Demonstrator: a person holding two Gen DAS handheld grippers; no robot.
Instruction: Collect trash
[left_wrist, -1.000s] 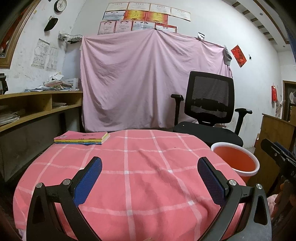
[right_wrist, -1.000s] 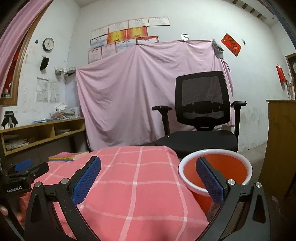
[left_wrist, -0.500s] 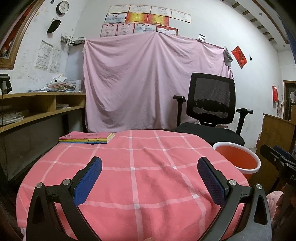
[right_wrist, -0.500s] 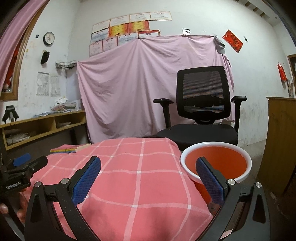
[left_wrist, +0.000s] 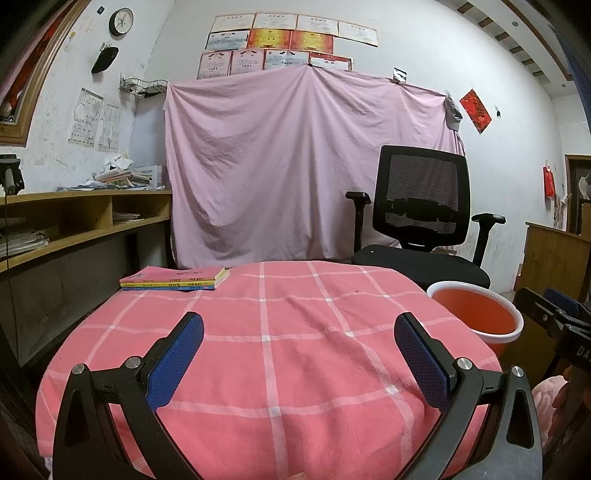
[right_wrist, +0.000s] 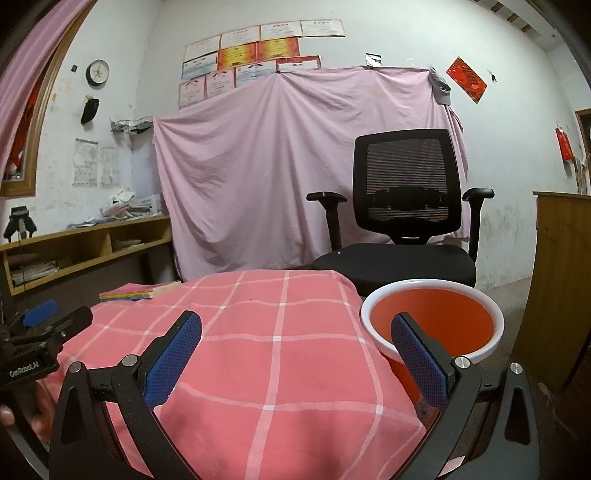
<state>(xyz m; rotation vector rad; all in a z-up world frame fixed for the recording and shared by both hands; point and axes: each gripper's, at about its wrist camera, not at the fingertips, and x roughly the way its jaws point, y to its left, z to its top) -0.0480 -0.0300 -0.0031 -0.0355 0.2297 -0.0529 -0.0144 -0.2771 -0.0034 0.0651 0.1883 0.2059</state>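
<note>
A red bucket with a white rim (left_wrist: 476, 314) (right_wrist: 432, 317) stands beside the right edge of the table covered in a pink checked cloth (left_wrist: 280, 332) (right_wrist: 266, 332). I see no loose trash on the cloth. My left gripper (left_wrist: 299, 343) hovers open above the near part of the table, with nothing between its blue pads. My right gripper (right_wrist: 295, 343) is open too, held at the table's right corner, its right finger (right_wrist: 417, 354) in front of the bucket. Each gripper shows at the edge of the other's view.
A stack of thin books (left_wrist: 173, 279) lies at the far left of the table. A black office chair (left_wrist: 421, 229) stands behind the table and bucket. Wooden shelves (left_wrist: 74, 225) run along the left wall, and a wooden cabinet (right_wrist: 557, 280) stands at right.
Both grippers have tilted and drifted slightly, so the scene sits a little lower in the left view and higher in the right. Neither has opened, shut or taken hold of anything.
</note>
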